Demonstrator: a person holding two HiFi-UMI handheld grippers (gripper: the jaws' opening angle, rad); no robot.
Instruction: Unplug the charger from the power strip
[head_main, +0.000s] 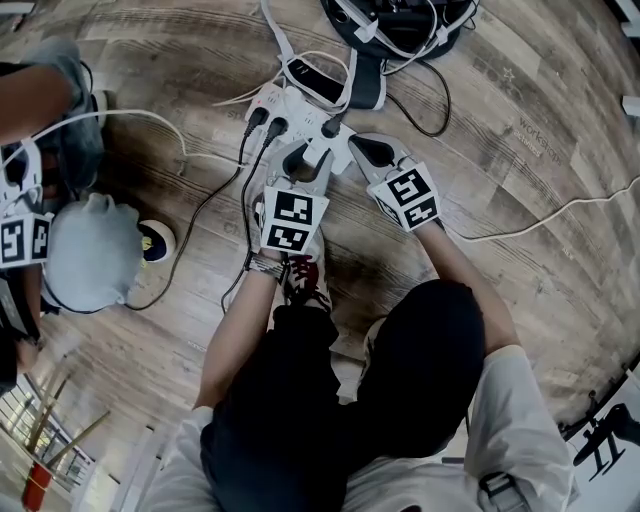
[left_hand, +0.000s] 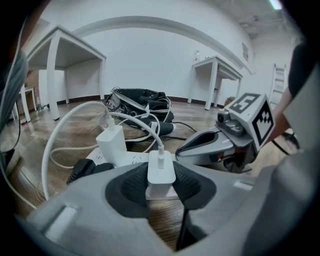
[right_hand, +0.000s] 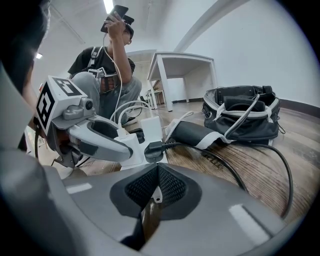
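A white power strip (head_main: 290, 105) lies on the wood floor with black plugs (head_main: 268, 125) in it. In the left gripper view a small white charger (left_hand: 161, 174) stands in the strip (left_hand: 131, 160), its white cable rising from the top. My left gripper (left_hand: 161, 186) is shut on that charger, with one pad against each side. A second, taller white charger (left_hand: 112, 143) stands behind it. My right gripper (right_hand: 156, 172) is shut with nothing between its jaws, its tip by the strip's near end (right_hand: 134, 146) beside a black plug (right_hand: 153, 150). In the head view, both grippers (head_main: 305, 158) (head_main: 353, 147) meet at the strip.
A black bag (head_main: 395, 25) with white straps lies beyond the strip, and a dark pouch (head_main: 325, 82) rests against it. Cables run off to the left and right (head_main: 560, 215). Another person (head_main: 90, 250) crouches at the left. White tables (left_hand: 70, 55) stand farther off.
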